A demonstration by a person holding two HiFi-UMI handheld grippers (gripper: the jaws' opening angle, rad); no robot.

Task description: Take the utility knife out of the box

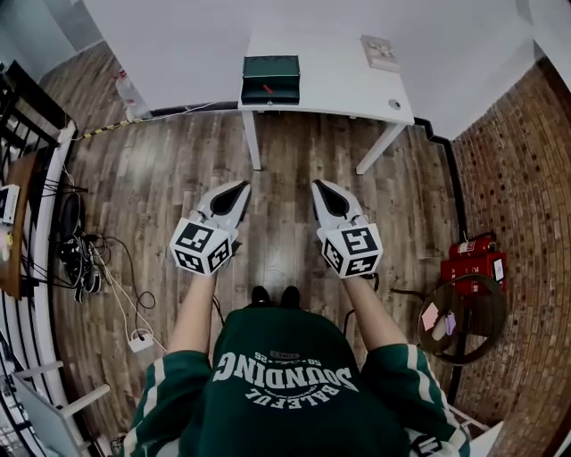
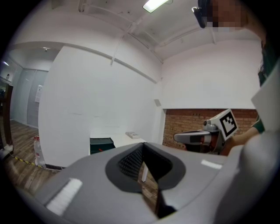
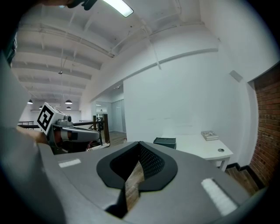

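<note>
Wood floor (image 1: 285, 170) below, head view: both forearms stretched forward, side by side; left gripper (image 1: 239, 189) and right gripper (image 1: 319, 186) pinched closed, empty; green box (image 1: 270, 78) on white table (image 1: 348, 85) well ahead | left gripper view: jaws together, box (image 2: 101, 144) ahead-left | right gripper view: jaws together, box (image 3: 165, 142) just right of tips; utility knife cannot be made out

Bright, even indoor light with only faint shadows. A ceiling light (image 2: 155, 4) glares white in the left gripper view, a second ceiling light (image 3: 118, 6) in the right. The white table (image 1: 330, 76) nearly washes out. Strong fisheye bending and black corners. The left gripper (image 2: 142, 151) and right gripper (image 3: 139, 151) look soft near the lens.
</note>
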